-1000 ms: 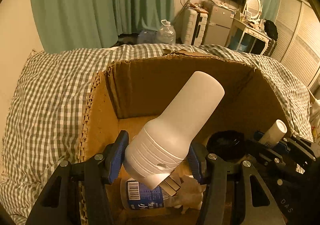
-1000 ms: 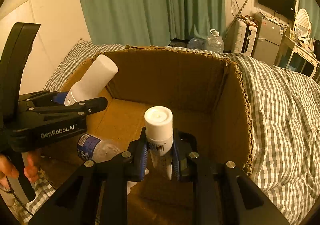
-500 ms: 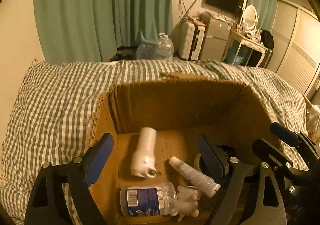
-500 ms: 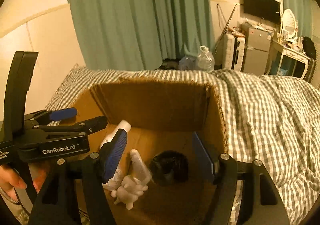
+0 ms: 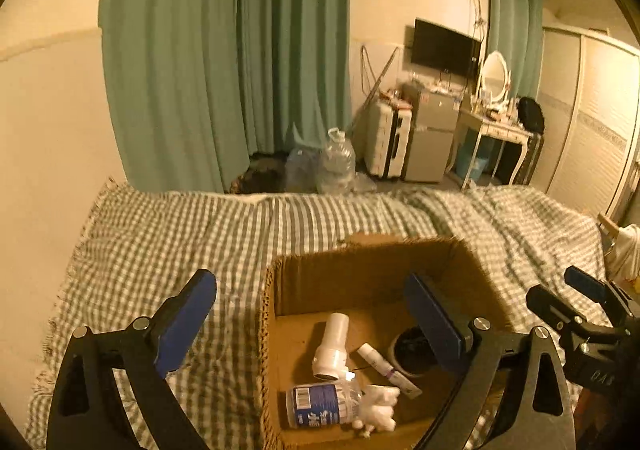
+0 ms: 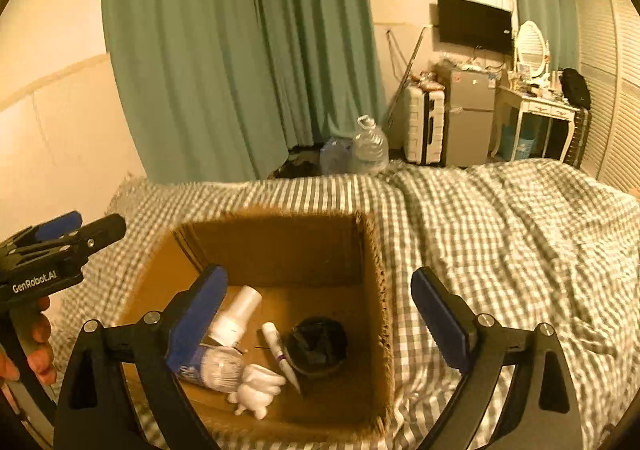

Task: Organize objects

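Observation:
An open cardboard box [image 5: 362, 274] [image 6: 276, 246] sits on a green checked bed cover. Inside lie a white bottle [image 5: 333, 346] [image 6: 237, 314], a thin white tube [image 5: 382, 364] [image 6: 280, 352], a jar with a blue label [image 5: 320, 404] [image 6: 208, 368], a small white figurine [image 5: 378, 408] [image 6: 258, 390] and a black round object [image 5: 410, 350] [image 6: 318, 344]. My left gripper [image 5: 316, 314] is open and empty, raised above the box's left side. My right gripper [image 6: 320, 310] is open and empty above the box.
The checked cover [image 6: 500, 234] spreads around the box. Green curtains [image 5: 224, 61], water jugs [image 5: 334, 163], a suitcase [image 5: 386, 139], a small fridge, a dressing table [image 6: 534, 117] and a wall TV stand beyond the bed.
Both grippers opened and let go: the white bottle and the thin tube now lie in the box. Both grippers have risen and drawn back from the box.

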The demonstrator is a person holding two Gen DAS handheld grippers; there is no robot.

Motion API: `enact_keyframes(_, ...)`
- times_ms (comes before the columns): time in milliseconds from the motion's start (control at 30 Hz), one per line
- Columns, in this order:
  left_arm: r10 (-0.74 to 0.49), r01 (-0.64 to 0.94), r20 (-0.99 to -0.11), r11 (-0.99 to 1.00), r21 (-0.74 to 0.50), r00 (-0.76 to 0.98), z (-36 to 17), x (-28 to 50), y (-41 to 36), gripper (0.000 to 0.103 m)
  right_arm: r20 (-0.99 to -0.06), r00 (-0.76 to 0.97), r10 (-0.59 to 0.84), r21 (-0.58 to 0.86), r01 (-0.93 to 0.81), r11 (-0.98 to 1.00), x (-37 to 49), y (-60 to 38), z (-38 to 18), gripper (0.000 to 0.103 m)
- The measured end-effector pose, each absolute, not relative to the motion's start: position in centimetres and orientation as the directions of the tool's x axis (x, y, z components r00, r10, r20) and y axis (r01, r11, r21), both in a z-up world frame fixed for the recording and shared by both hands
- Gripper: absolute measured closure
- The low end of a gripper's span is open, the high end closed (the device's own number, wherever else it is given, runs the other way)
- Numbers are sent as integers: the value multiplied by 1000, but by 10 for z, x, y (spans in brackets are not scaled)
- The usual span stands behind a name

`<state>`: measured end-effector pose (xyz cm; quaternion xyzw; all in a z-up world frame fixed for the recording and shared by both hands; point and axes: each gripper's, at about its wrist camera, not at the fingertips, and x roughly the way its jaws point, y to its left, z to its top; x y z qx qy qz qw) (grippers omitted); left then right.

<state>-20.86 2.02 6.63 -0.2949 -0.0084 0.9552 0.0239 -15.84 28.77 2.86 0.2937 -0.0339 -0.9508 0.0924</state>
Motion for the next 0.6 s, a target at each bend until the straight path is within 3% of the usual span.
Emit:
enact_keyframes(333, 46, -37, -436, -999, -29, -899, 178, -113, 22, 0, -426, -901, -83, 53, 67, -996, -67, 290, 146, 0)
enact_keyframes(600, -25, 40, -298, -998, -46, -954, 203, -36, 17, 0, -378, -923, -65, 56, 47, -997, -9, 293, 180, 0)
